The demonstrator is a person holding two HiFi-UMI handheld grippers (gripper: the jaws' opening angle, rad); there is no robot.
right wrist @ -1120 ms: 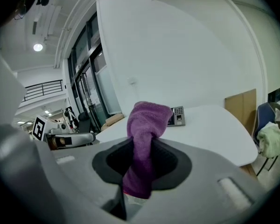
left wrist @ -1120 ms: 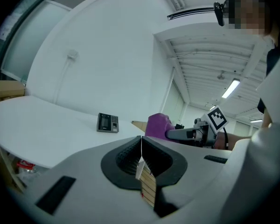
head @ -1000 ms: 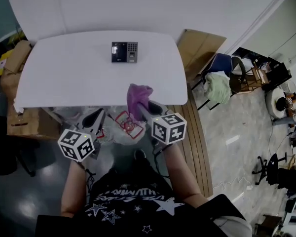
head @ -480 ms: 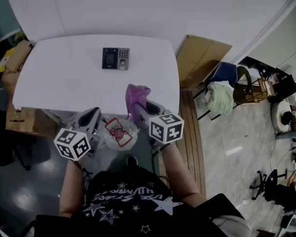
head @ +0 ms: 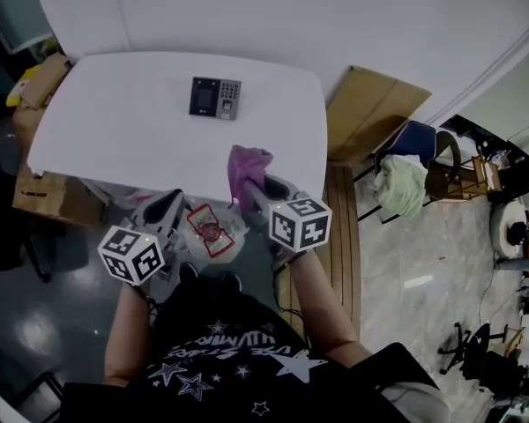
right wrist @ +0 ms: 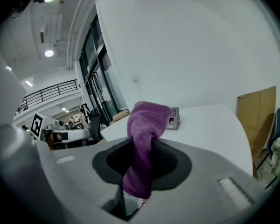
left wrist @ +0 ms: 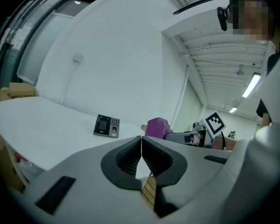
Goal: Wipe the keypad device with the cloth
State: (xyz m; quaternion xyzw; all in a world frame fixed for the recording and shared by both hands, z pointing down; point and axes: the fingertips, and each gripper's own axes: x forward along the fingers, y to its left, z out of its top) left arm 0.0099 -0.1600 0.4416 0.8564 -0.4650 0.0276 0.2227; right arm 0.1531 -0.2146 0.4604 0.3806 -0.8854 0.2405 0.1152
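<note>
Spanning the upper part of the head view, the large white rounded table (head: 115, 139) has its near edge partly covered by both grippers. The left gripper (head: 169, 205), held off the table's near side, has its jaws pressed together on nothing. The right gripper (head: 251, 194) is clamped on the purple terry cloth (head: 246, 170), which bunches above the jaws while its lower end disappears between them. The small dark rectangular keypad device (head: 215, 98) lies on the table's far half, well apart from the cloth. In the right gripper view the cloth hides its left part.
</note>
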